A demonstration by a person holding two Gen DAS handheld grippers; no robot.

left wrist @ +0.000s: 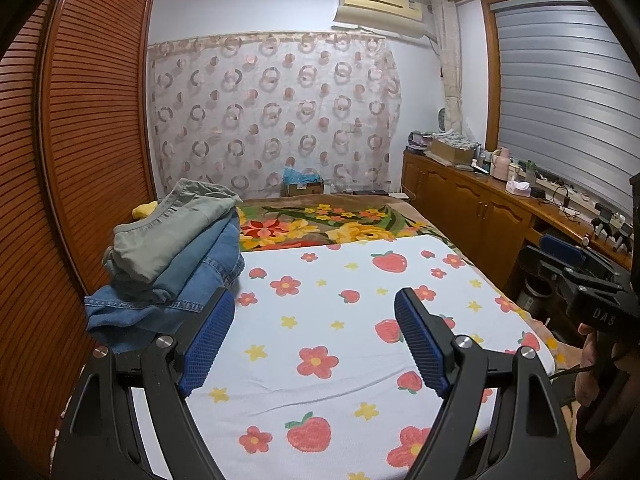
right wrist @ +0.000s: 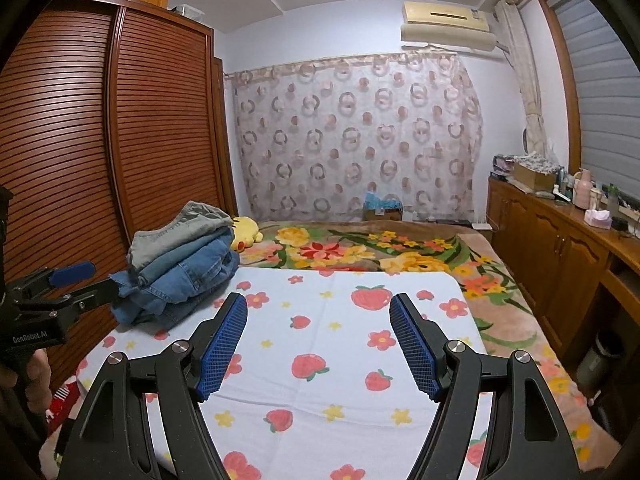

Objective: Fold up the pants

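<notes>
You hold the left gripper [left wrist: 314, 340] and right gripper [right wrist: 318, 346] wide open and empty above the strawberry-print sheet [right wrist: 320, 380]. The stacked pants [left wrist: 172, 256] lie at ten o'clock, apparently folded and set aside.

"DAS" marks the right gripper [left wrist: 560, 258]; "GenRobot.AI" marks the left gripper [right wrist: 80, 280].

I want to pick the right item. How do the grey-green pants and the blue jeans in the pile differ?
The grey-green pants lie on top of the pile; the blue jeans lie underneath. The pants are pale and plain; the jeans are darker denim with visible seams. The jeans spread wider. Both are folded on the strawberry sheet.
</notes>
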